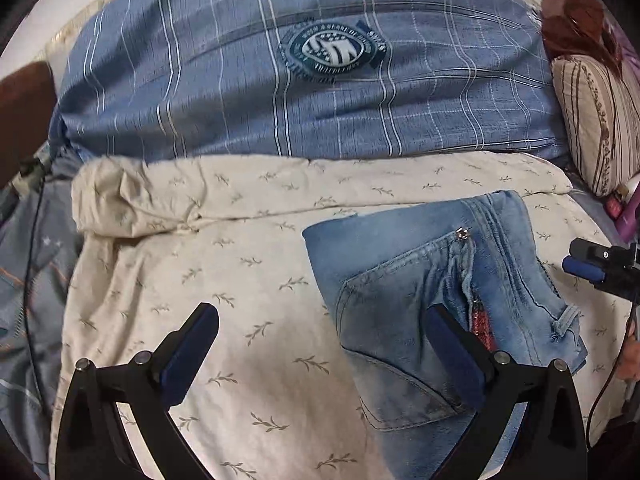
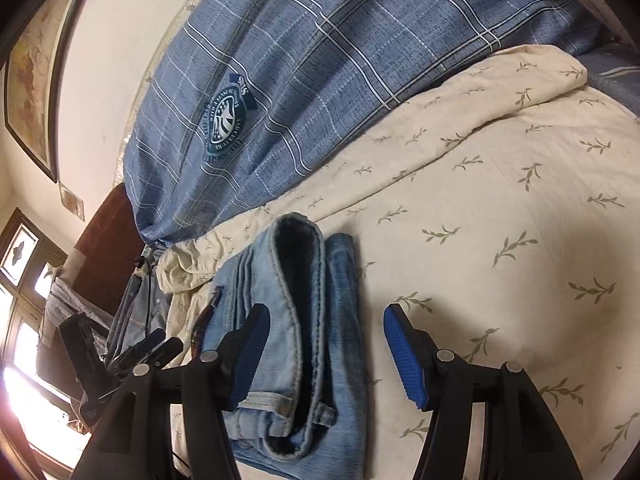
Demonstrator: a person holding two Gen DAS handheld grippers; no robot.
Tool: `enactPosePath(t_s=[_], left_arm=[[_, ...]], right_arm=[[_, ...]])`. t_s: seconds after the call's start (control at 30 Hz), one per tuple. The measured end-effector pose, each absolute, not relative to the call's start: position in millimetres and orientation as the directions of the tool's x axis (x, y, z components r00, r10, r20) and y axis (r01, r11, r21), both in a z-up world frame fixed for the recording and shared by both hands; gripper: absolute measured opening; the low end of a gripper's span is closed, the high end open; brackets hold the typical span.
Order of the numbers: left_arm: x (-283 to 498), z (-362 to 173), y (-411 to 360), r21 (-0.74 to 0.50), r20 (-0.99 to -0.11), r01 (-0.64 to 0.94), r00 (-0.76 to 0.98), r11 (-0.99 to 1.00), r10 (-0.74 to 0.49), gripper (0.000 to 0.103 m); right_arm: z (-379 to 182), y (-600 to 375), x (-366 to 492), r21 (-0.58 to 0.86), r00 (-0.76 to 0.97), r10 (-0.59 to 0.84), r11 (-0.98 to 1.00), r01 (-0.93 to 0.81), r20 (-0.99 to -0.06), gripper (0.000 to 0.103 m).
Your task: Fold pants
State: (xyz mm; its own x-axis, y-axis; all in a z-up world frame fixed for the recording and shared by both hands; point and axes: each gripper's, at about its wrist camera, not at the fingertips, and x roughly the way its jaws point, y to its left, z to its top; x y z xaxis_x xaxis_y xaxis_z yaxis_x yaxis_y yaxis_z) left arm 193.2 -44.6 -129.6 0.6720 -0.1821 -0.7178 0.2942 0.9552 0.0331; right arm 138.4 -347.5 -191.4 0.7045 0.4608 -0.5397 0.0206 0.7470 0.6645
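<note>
Denim pants folded on cream sheet, left tongs wide, right tongs wide, both holding nothing

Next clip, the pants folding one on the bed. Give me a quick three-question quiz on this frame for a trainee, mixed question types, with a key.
1. True or false: the jeans lie folded in a compact stack on the cream sheet.
2. Which gripper is holding cloth? A) left gripper B) right gripper C) neither
3. Fill in: behind the sheet lies a blue plaid ____ with a round badge.

Key: 1 true; 2 C, both are open and grip nothing; 3 quilt.
</note>
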Motion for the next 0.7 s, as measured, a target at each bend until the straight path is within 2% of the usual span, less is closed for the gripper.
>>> enactPosePath(t_s=[0.4,0.7], left_arm=[[196,-134,-39,0.014,-0.726,0.283,0.663,0.959,-0.185,0.103],[211,-160,-28,-0.164,-0.772,0.289,0.558,0.943,-0.305,0.103]], right_arm=[[-190,-333,145,0.644,0.7,0.46,0.765,0.0,-0.546,0.063],[-197,-335,148,0.646,0.679,0.461,0.763,0.026,-0.572,0.065]])
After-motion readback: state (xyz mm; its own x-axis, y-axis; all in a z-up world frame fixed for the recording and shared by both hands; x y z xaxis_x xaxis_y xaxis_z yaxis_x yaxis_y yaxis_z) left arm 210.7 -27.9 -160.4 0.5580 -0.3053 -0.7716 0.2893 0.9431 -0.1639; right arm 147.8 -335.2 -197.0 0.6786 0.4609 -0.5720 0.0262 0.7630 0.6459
